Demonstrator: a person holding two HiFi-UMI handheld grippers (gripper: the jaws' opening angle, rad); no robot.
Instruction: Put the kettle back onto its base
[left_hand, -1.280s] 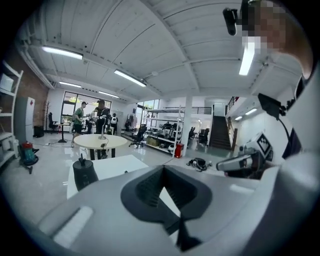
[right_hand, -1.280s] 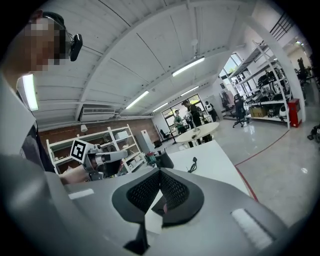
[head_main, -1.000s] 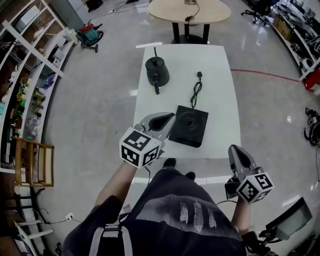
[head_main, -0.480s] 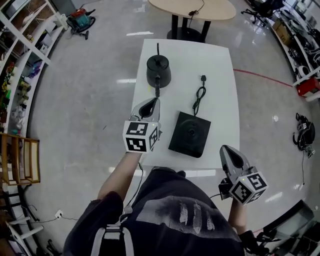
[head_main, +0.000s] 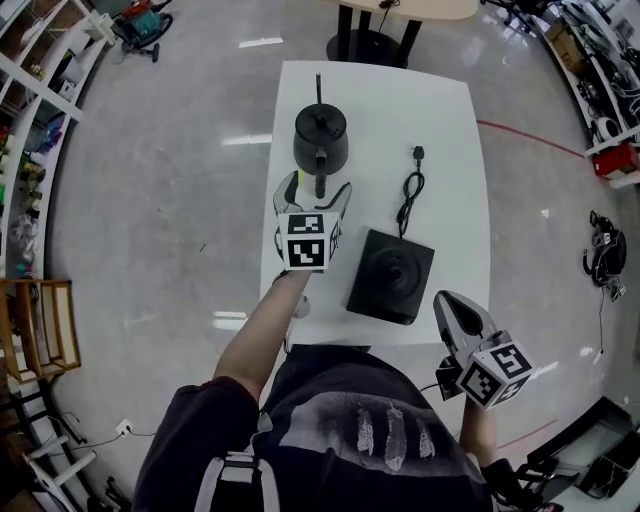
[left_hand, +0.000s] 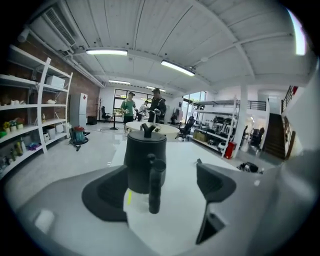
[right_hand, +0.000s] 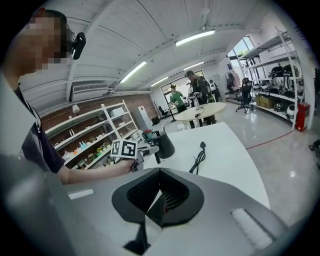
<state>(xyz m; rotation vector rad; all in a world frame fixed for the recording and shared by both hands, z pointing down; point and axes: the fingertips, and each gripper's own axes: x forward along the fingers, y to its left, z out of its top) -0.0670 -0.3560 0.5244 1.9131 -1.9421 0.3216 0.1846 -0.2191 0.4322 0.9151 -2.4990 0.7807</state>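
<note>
Over table (head_main: 452, 150), arm (head_main: 264, 332) outstretched, left gripper (head_main: 313, 192) opening, kettle handle (left_hand: 155, 184) between jaws.

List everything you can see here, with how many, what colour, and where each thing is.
table: one, white, middle of the floor
kettle: one, black, far left part of the table, off its base
base: one, black, near right part of the table
power cord: one, black, on the table beyond the base
round table: one, pale, behind the white table
shelves: white, along the left wall
left gripper: grey, jaws opening either side of the kettle's handle, not pressing it
right gripper: grey, jaws together, empty, off the table's near right corner
</note>
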